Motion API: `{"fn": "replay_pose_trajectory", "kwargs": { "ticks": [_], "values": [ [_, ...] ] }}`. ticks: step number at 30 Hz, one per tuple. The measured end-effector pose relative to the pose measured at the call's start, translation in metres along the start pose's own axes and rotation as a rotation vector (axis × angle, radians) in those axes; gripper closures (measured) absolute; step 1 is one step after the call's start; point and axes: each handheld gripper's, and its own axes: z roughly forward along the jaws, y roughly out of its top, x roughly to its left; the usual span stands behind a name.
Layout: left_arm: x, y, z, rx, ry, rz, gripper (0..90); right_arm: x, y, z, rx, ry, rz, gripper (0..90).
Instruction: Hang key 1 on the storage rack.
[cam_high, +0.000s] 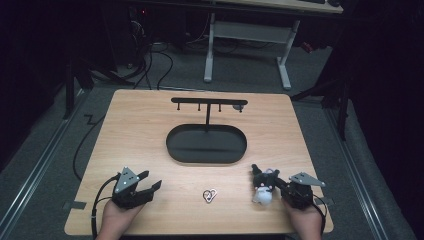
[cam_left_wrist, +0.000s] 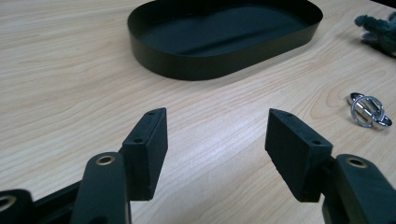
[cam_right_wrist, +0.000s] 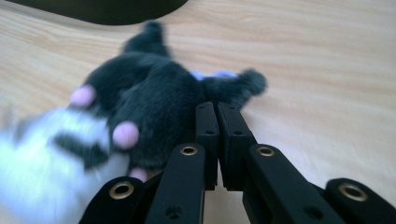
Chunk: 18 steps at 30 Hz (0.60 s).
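A black and white plush toy (cam_high: 263, 185) with pink spots lies on the table near its front right. My right gripper (cam_high: 280, 184) is shut, with its tips against the toy's dark fur (cam_right_wrist: 149, 98); nothing shows between the jaws (cam_right_wrist: 217, 105). A small silver ring clasp (cam_high: 209, 195) lies between the two grippers, at the right of the left gripper view (cam_left_wrist: 369, 110). My left gripper (cam_high: 152, 180) rests at the front left, open with nothing between its jaws (cam_left_wrist: 217, 116), which face the tray. The plush's dark edge (cam_left_wrist: 380, 30) shows far right there.
A black oval tray (cam_high: 175, 150) sits mid-table, its wall (cam_left_wrist: 187, 70) ahead of the left gripper. From it rises a thin post with a black crossbar (cam_high: 207, 100) carrying small hooks. The wooden table (cam_high: 130, 130) ends just behind both hands.
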Motion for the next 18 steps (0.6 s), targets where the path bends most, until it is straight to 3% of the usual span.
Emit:
{"fn": "replay_pose_trajectory", "kwargs": {
  "ticks": [2,6,12,18],
  "values": [
    [0.002,-0.003,-0.006,-0.005,0.012,-0.012,40.0,-0.002,0.006,0.011,0.007,0.000,-0.011,88.2],
    [0.004,-0.003,-0.009,-0.010,0.018,-0.019,40.0,-0.004,0.007,0.010,0.003,-0.002,-0.004,88.2],
    [0.002,-0.001,-0.003,-0.007,0.006,-0.006,39.9,-0.004,0.008,-0.011,-0.061,-0.005,0.016,88.2],
    [-0.003,0.004,0.008,0.003,-0.017,0.019,39.8,0.012,0.009,-0.033,-0.112,0.020,-0.001,88.2]
  ]
}}
